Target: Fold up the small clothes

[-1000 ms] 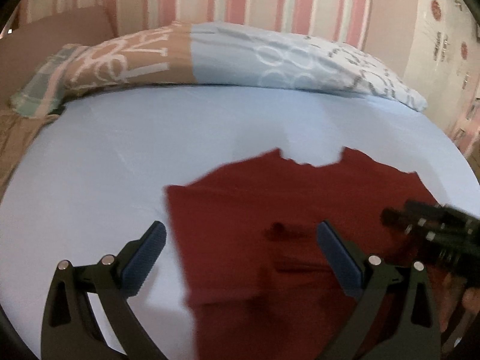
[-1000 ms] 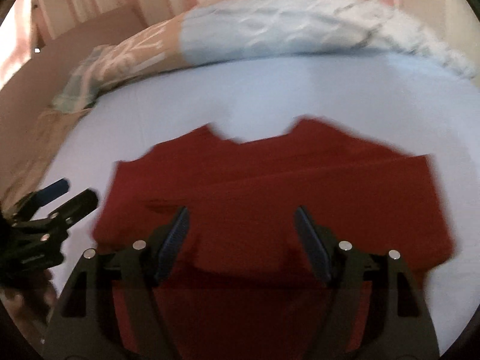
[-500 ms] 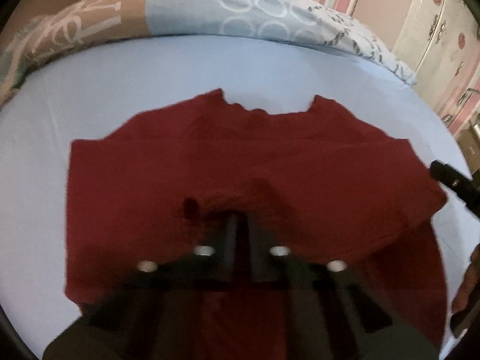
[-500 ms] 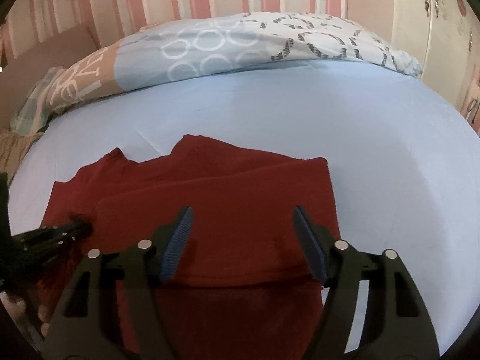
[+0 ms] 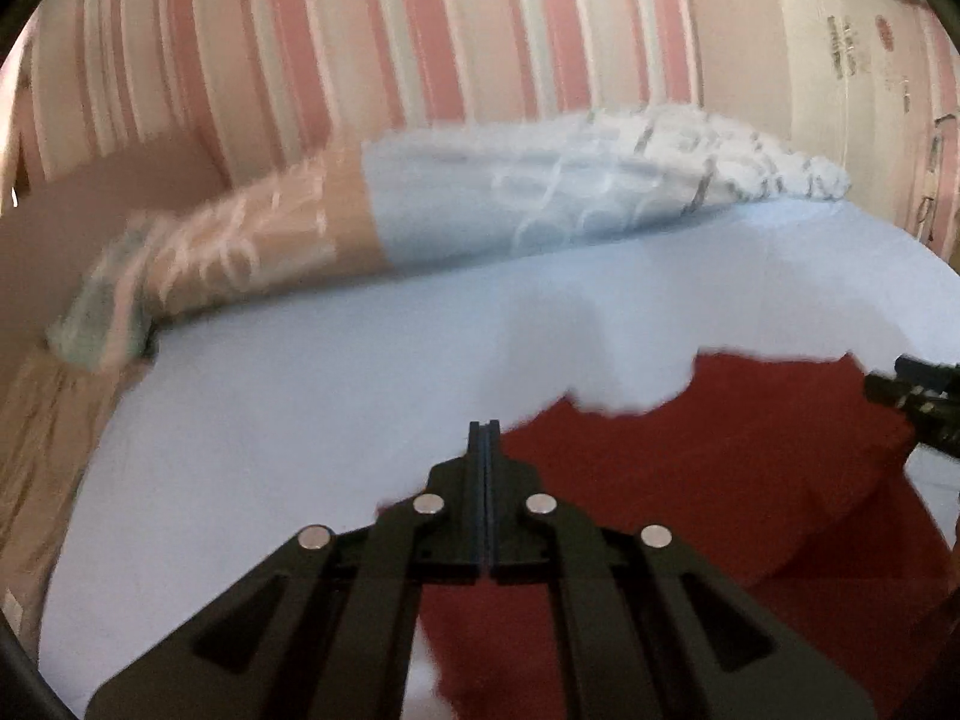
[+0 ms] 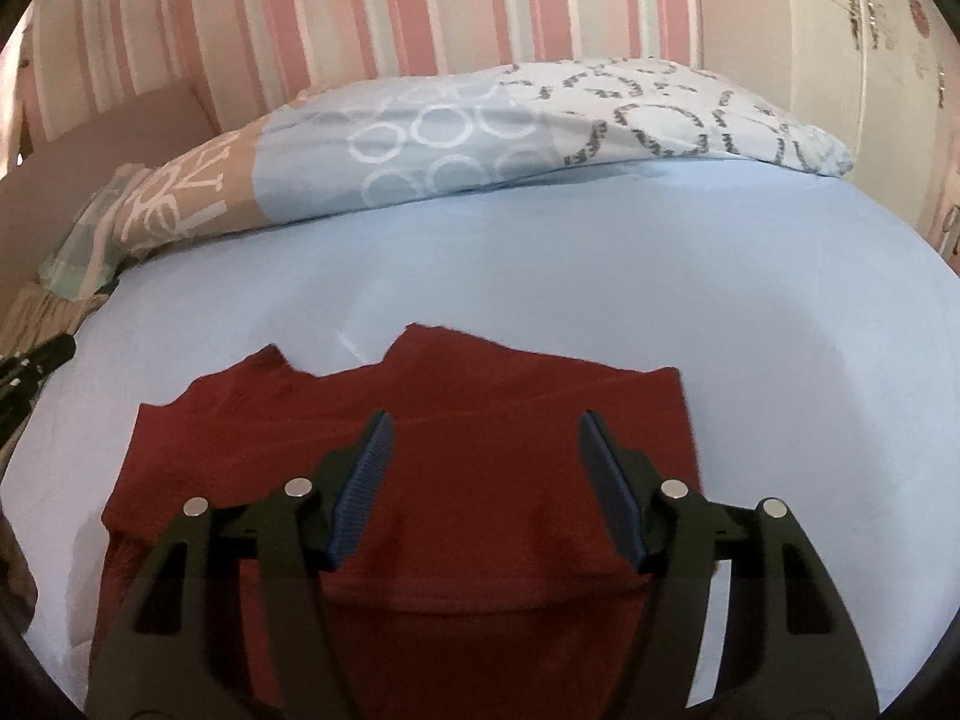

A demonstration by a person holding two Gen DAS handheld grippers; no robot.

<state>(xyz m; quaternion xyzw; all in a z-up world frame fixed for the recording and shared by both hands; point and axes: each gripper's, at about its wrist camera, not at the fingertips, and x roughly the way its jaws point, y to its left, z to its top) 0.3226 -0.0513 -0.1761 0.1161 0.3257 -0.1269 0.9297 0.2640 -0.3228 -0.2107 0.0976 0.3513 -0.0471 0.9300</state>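
Note:
A dark red shirt (image 6: 480, 450) lies on the light blue bed sheet (image 6: 600, 276), neck away from me, with its sides folded in over the body. In the left wrist view the shirt (image 5: 720, 468) sits to the right. My left gripper (image 5: 483, 427) is shut with nothing between its fingers, raised over the shirt's left edge. My right gripper (image 6: 483, 420) is open and empty, above the middle of the shirt. The right gripper's tip shows at the right edge of the left wrist view (image 5: 912, 390); the left gripper's tip shows at the left edge of the right wrist view (image 6: 30, 366).
A long patterned pillow (image 6: 480, 120) lies across the far end of the bed. A striped pink wall (image 6: 420, 6) stands behind it. A brown cover (image 5: 36, 450) hangs at the bed's left side. A white wardrobe (image 6: 870, 60) stands at the right.
My left gripper shut over the shirt, then lifted and swung left, still shut. The shirt's left side has gone from spread out to folded in. My right gripper stayed open over the shirt.

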